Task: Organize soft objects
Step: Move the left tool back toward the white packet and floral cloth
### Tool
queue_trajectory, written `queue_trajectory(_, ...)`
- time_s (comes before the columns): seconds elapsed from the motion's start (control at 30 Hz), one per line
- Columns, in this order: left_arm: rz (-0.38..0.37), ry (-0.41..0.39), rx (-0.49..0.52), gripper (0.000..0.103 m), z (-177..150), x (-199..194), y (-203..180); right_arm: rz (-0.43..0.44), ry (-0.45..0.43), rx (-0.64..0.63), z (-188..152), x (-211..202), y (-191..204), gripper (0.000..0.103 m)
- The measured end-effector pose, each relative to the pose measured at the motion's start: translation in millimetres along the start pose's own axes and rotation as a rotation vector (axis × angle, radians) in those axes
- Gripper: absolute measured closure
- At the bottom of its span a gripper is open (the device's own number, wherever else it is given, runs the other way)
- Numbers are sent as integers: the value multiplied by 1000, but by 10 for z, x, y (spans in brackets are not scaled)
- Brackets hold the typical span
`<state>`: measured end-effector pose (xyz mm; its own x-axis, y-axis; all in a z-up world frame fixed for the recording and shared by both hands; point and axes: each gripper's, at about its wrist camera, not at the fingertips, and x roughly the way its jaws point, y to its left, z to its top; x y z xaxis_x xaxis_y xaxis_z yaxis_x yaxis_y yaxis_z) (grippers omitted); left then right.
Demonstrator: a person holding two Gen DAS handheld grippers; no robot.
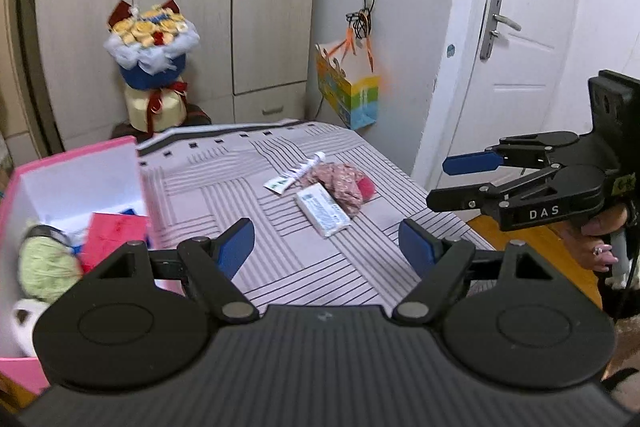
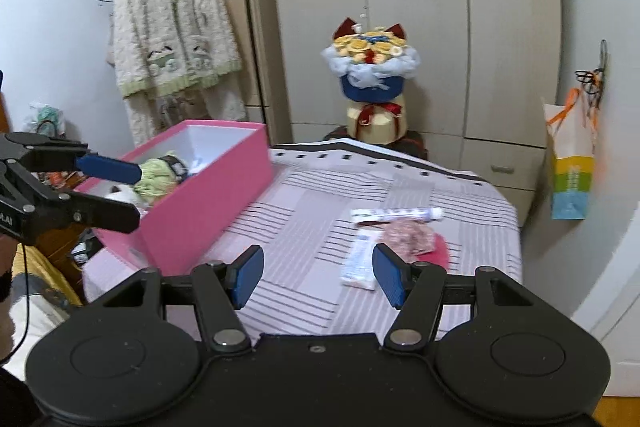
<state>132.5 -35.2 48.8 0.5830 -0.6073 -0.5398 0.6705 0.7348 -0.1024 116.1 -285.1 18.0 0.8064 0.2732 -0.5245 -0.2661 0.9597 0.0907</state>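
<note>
A pink box stands at the left of the striped table and holds a green yarn ball, a red card and a white soft item. On the table lie a floral cloth with a red patch, a white tissue pack and a white tube. My left gripper is open and empty above the table's near part. My right gripper is open and empty, its fingers to the right of the cloth.
The striped table ends at a right edge near the white door. A flower bouquet stands behind the table before the wardrobe. A colourful paper bag hangs on the wall. A cardigan hangs at left.
</note>
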Motion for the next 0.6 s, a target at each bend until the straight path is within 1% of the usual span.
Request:
queue_trajectory(0.03,-2,3,-5,24,-12,68,-15,-8,-6,6,-18,29,-49,37)
queue_trajectory(0.07,-1,6,-8,24,-20,149,-32,-22,-15,16,-28,69,-98,34)
queue_trajectory(0.13,16,15,-24,24,-45,328,-64,-51,-35,32,-51,141,-216,32)
queue_trajectory(0.23,37,27,-36,24,-58,589,-66,-44,-51,44,-67,273,-364,32)
queue_trajectory(0.33,61,35,-64,24,-73,868,-58,-60,-80,34,-81,437,-465,32)
queue_trajectory(0.43,84,55,-95,24,-83,1168,-39,-53,-81,13,-79,652,-544,32)
queue_trajectory(0.6,71,71,-131,25,-126,1651,-11,-15,-61,38,-40,1056,-677,33)
